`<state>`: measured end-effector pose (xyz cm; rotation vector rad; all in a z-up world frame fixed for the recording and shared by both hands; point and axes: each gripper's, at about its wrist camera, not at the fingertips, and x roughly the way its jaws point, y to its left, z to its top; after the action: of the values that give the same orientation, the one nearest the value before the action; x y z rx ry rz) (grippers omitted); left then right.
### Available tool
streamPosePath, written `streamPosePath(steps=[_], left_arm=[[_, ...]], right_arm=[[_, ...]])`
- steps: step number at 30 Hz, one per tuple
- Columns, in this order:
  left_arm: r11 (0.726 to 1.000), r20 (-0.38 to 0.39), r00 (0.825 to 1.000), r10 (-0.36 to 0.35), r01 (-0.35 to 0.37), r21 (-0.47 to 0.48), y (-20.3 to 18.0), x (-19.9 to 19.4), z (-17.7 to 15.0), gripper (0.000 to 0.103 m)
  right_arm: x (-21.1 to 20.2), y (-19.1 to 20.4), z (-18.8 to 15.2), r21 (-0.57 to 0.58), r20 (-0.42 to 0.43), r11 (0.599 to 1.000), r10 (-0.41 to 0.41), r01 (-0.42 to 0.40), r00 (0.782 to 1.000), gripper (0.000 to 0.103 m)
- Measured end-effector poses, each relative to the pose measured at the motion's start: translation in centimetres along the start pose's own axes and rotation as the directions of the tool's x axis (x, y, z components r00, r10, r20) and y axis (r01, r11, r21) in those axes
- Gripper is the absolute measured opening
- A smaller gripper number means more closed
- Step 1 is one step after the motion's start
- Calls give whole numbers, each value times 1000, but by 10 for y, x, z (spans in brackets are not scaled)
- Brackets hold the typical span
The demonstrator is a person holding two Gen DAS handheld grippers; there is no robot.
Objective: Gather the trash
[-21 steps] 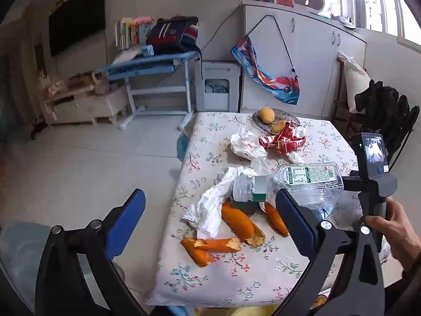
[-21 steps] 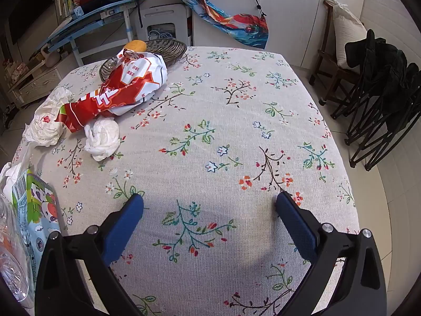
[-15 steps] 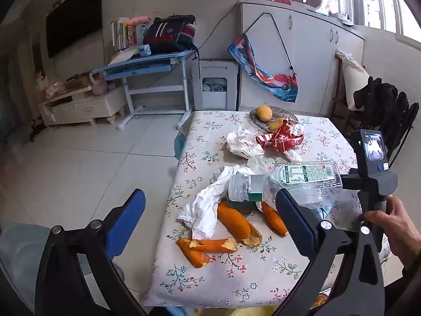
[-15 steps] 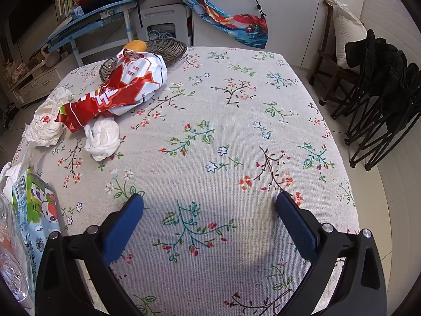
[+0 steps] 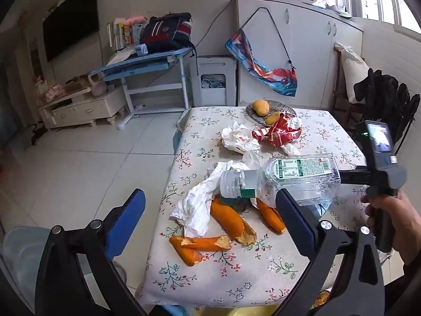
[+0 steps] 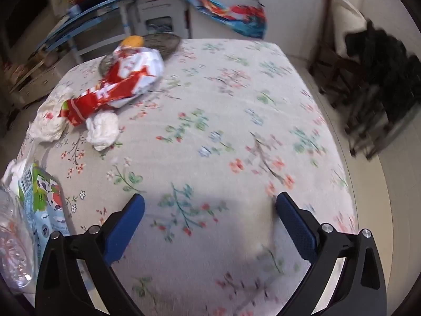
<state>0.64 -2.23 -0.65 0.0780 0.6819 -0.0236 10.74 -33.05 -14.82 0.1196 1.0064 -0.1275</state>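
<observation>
Trash lies on a floral-cloth table (image 5: 226,276): orange peels (image 5: 226,221), crumpled white tissue (image 5: 200,202), a clear plastic bottle (image 5: 286,179) on its side, a white wrapper (image 5: 236,139), a red-and-white snack bag (image 5: 279,131). My left gripper (image 5: 210,213) is open and empty, held back from the table's near-left edge. My right gripper (image 6: 210,218) is open and empty over bare cloth (image 6: 236,131). The snack bag (image 6: 126,84), a tissue ball (image 6: 104,129) and the bottle (image 6: 15,245) lie to its left.
A basket with mangoes (image 5: 263,108) stands at the table's far edge. A translucent bin (image 5: 18,252) sits low at the left. Folded black chairs (image 6: 381,79) stand to the right. A blue desk (image 5: 147,63) and a white appliance (image 5: 213,81) stand behind.
The left gripper has drifted slightly, the table shifting left in its view. The right gripper has started moving; its view is now blurred and tilted.
</observation>
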Motion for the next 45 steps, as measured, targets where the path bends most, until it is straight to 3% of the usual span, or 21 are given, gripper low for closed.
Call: streamPosePath(steps=[3,5,11,17,20,32,45], left_arm=[[1000,0,1000,10,-10,-19,4,-2,-2,96],[999,9,1000,23,-23,-26,8,-6,-6,96],[998,39,999,34,-33,-44,18,-36,-23,96],[999,86,996,5,-1,-40,22,-73,-42,96],[1000,102,995,-16,18,-19,20,-92,-54,96],[998,125,990,-58,61,-21,30,-128,-88,96],[998,119,991,-55,59,-30,27,-121,-88,96]], right_arm=[[-30,-6,-5,26,66,1000,-8,7,998,96],[-69,-4,-14,15,160,1000,-14,12,987,96],[-158,2,-68,0,350,998,62,-66,935,96],[-196,12,-119,-22,443,993,114,-117,889,96],[-216,19,-134,-52,514,993,120,-109,850,96],[-228,32,-168,-110,590,988,149,-104,793,96],[-225,36,-172,-129,596,989,137,-74,791,96]])
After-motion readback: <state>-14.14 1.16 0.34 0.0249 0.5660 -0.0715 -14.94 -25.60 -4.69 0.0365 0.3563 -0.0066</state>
